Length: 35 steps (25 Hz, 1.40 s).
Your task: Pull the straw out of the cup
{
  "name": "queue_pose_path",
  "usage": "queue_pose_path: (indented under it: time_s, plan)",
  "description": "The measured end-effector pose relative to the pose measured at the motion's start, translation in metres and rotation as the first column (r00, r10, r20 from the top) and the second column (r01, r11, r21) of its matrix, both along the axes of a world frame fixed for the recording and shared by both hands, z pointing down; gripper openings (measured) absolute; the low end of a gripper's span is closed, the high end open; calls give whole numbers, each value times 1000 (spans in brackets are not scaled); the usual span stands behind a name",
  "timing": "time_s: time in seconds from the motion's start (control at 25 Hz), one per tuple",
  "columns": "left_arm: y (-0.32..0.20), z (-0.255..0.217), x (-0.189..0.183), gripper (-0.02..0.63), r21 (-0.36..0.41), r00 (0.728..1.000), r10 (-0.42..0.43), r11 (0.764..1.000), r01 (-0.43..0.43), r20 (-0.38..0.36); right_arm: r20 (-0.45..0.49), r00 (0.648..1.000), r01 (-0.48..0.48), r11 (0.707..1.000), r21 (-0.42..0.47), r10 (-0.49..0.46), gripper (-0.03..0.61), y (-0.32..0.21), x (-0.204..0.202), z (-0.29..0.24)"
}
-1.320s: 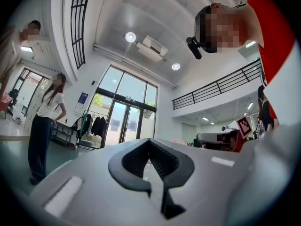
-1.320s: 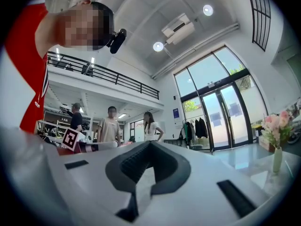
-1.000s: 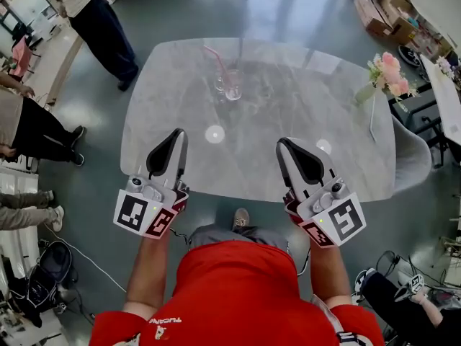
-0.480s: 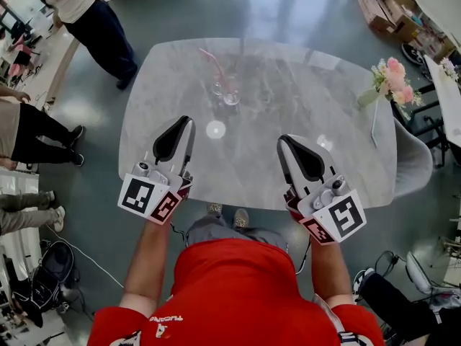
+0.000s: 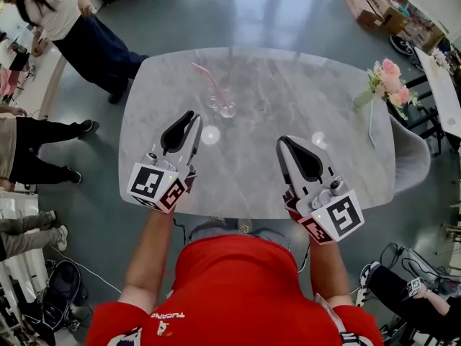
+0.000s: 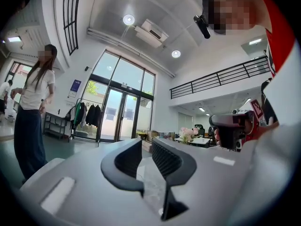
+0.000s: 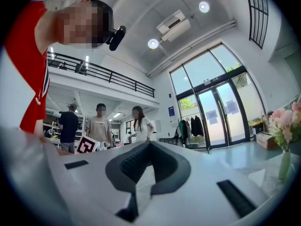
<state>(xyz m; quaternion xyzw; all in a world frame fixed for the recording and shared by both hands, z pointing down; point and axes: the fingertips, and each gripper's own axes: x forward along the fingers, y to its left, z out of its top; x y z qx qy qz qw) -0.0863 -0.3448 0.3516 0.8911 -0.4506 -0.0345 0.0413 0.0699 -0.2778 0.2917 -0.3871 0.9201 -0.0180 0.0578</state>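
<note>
Left tongs [image 5: 196,120], opening, neared cup [image 5: 227,109] with one straw [image 5: 204,74].

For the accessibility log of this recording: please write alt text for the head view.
A person holds two grippers over a grey marble table, the left gripper nearer a clear cup with a pink straw in it. The left jaws are opening with nothing between them; the right gripper is shut.

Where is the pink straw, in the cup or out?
In. The pink straw stands tilted inside the clear cup, its top leaning left past the rim.
</note>
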Motion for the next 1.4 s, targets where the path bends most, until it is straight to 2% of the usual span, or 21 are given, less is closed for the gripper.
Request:
queue_pose_path:
  time_s: [0.56,0.8,1.12,1.4]
  plan:
    - [-58,40,5,140,-89,997,74,993,-73,8,-29,996,-86,996,-24,86,0,-17,-1,8]
    - [-87,66,6,179,-149,997,78,986,-76,8,-47,993,-112,993,-43,110,0,-25,0,13]
    - [-124,102,7,192,-227,995,89,971,-79,34,-59,988,-144,987,-67,140,0,-38,-2,23]
    - [-149,138,11,192,-308,993,112,947,-92,48,-69,983,-175,981,-83,169,1,-45,-3,27]
